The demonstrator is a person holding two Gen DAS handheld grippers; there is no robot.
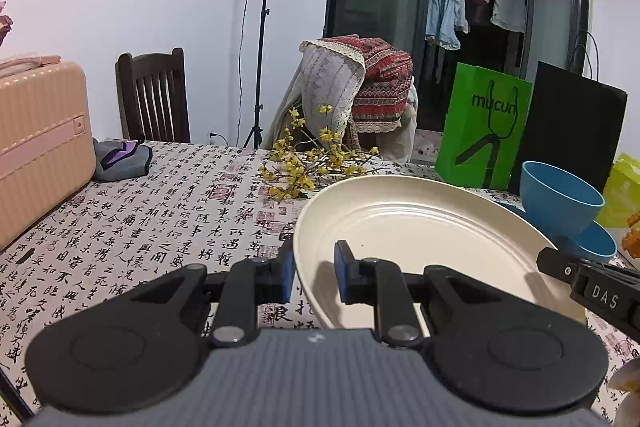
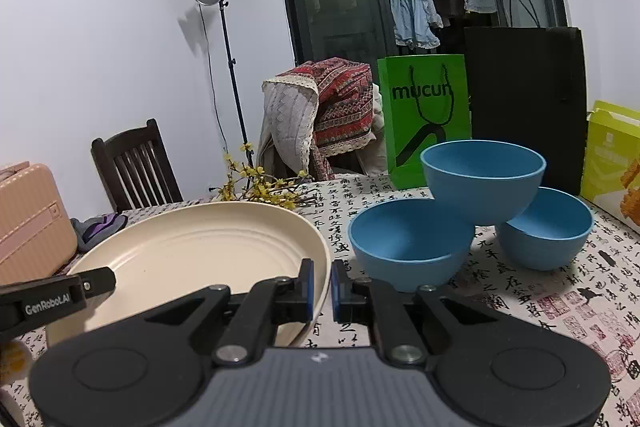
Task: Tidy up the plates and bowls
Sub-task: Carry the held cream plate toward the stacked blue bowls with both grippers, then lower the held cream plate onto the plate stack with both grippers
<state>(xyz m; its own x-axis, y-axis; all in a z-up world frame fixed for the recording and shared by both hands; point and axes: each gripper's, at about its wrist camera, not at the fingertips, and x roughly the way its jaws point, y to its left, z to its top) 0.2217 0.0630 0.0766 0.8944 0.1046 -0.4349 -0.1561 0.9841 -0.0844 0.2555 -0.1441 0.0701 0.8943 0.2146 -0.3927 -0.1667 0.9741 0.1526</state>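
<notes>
A: Surface (image 1: 168,211) first: calligraphy-print cloth, with a green bag (image 2: 424,115) standing at the back.

B: And the cream plate (image 1: 420,227)?

A: Tilted above the cloth, held between both tools. The left gripper (image 1: 314,273) has its jaws clenched on the plate's left rim; the right gripper (image 2: 321,289) pinches the opposite rim.

B: The blue bowls (image 2: 412,247)?

A: Three, just right of the plate: two resting on the cloth, the third perched on both.
</notes>
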